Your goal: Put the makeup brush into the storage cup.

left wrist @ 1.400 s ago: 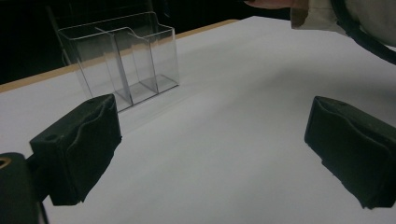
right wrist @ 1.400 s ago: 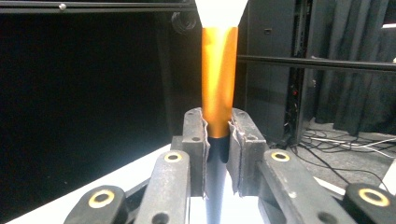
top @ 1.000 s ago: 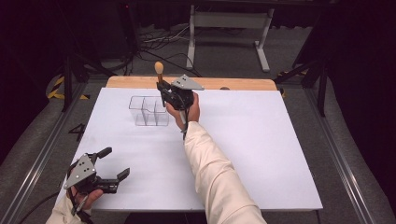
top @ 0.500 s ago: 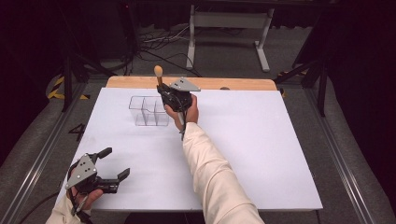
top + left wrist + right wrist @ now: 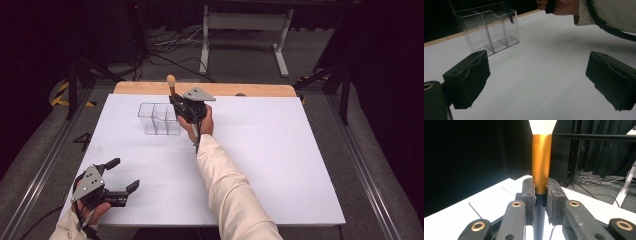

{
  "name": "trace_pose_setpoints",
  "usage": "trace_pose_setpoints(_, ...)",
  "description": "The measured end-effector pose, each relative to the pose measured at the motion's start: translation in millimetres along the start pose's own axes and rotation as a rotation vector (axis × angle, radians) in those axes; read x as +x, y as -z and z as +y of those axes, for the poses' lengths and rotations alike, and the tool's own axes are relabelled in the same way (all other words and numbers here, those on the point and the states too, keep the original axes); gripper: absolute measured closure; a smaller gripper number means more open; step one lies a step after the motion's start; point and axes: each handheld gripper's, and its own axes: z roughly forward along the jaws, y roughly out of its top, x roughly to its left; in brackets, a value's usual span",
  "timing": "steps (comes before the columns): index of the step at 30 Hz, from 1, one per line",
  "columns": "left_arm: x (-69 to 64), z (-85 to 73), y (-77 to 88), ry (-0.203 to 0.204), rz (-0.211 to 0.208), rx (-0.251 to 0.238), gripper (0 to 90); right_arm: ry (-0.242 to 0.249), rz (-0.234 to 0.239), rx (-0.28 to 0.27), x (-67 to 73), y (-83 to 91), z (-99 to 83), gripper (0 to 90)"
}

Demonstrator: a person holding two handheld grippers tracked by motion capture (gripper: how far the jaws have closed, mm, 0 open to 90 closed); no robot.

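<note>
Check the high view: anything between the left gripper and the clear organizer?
Nothing: bare white table separates the open left gripper from the clear organizer in the high view; the left gripper view agrees.

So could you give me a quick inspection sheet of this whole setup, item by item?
Surface: white tabletop with a wooden strip at its far edge.
Job's things: makeup brush held upright, copper ferrule, pale tip; clear three-compartment organizer, looks empty.
Clutter: nothing seen.
Grippers: right tongs shut on the brush beside the organizer; left tongs open, low over the near left corner.
Cables: black cable along the right sleeve; loose wires on the floor.
Surroundings: dark curtains, white stand behind.
</note>
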Motion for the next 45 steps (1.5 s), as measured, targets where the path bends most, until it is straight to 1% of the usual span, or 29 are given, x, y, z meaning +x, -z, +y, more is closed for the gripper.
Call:
trace_pose_setpoints(7,0.6,0.0,-0.8,-0.001,0.000,0.010,6.4,0.013,-0.003,0.011,-0.9,1.5,3.0,78.4)
trace_pose_setpoints(11,0.2,-0.1,-1.5,0.000,0.001,0.006,6.4,0.016,-0.002,0.010,-0.9,1.9,3.2,77.8)
trace_pose_setpoints(12,0.2,-0.3,-1.9,0.002,0.002,0.008,6.4,0.022,-0.006,0.013,-0.6,2.3,3.5,70.9)
trace_pose_setpoints(13,0.2,-0.4,-2.7,0.002,0.008,0.004,6.5,0.028,-0.027,0.006,-1.3,2.9,4.3,59.4)
trace_pose_setpoints(14,0.0,-0.4,-3.1,0.008,0.009,0.006,6.5,0.027,-0.042,0.007,-1.9,3.7,4.9,58.5)
trace_pose_setpoints(16,0.2,-0.2,-3.3,0.006,0.014,0.011,6.6,0.026,-0.045,0.009,-3.3,6.0,6.0,55.1)
trace_pose_setpoints(18,-0.2,-0.5,-3.8,0.009,0.014,0.011,6.6,0.039,-0.053,0.011,-4.0,8.9,7.4,51.3)
trace_pose_setpoints(20,0.1,-0.6,-4.4,0.013,0.015,0.024,6.7,0.039,-0.057,0.010,-4.9,12.5,8.4,50.2)
trace_pose_setpoints(22,0.0,-0.5,-4.7,0.015,0.014,0.027,6.8,0.046,-0.066,0.012,-5.4,14.4,9.0,49.3)
trace_pose_setpoints(24,-0.4,-0.2,-5.6,0.013,0.015,0.030,6.9,0.066,-0.073,0.017,-7.2,19.3,11.0,46.2)
trace_pose_setpoints(26,-0.6,-0.1,-6.4,0.012,0.017,0.032,7.1,0.072,-0.075,0.015,-9.0,23.8,12.3,45.0)
trace_pose_setpoints(30,-0.9,0.7,-6.5,0.006,0.029,0.030,7.4,0.097,-0.093,0.013,-11.9,33.0,15.0,42.5)
trace_pose_setpoints(32,-0.7,0.8,-7.5,0.008,0.029,0.026,7.5,0.102,-0.106,0.005,-13.5,38.0,16.0,41.9)
trace_pose_setpoints(34,-1.0,0.6,-8.0,0.009,0.026,0.029,7.5,0.104,-0.103,0.006,-15.6,42.5,17.0,41.2)
trace_pose_setpoints(38,-0.6,0.3,-7.4,0.011,0.025,0.022,7.5,0.123,-0.121,0.000,-17.5,51.7,18.7,39.0)
trace_pose_setpoints(39,-0.7,0.0,-7.4,0.011,0.025,0.025,7.5,0.123,-0.121,0.000,-17.5,51.7,18.7,39.0)
trace_pose_setpoints(42,-0.9,-0.1,-6.8,0.008,0.022,0.030,7.4,0.132,-0.135,-0.006,-19.0,59.6,21.2,37.2)
trace_pose_setpoints(45,-1.7,0.2,-7.4,0.005,0.023,0.034,7.4,0.148,-0.142,-0.008,-19.2,64.5,23.0,36.2)
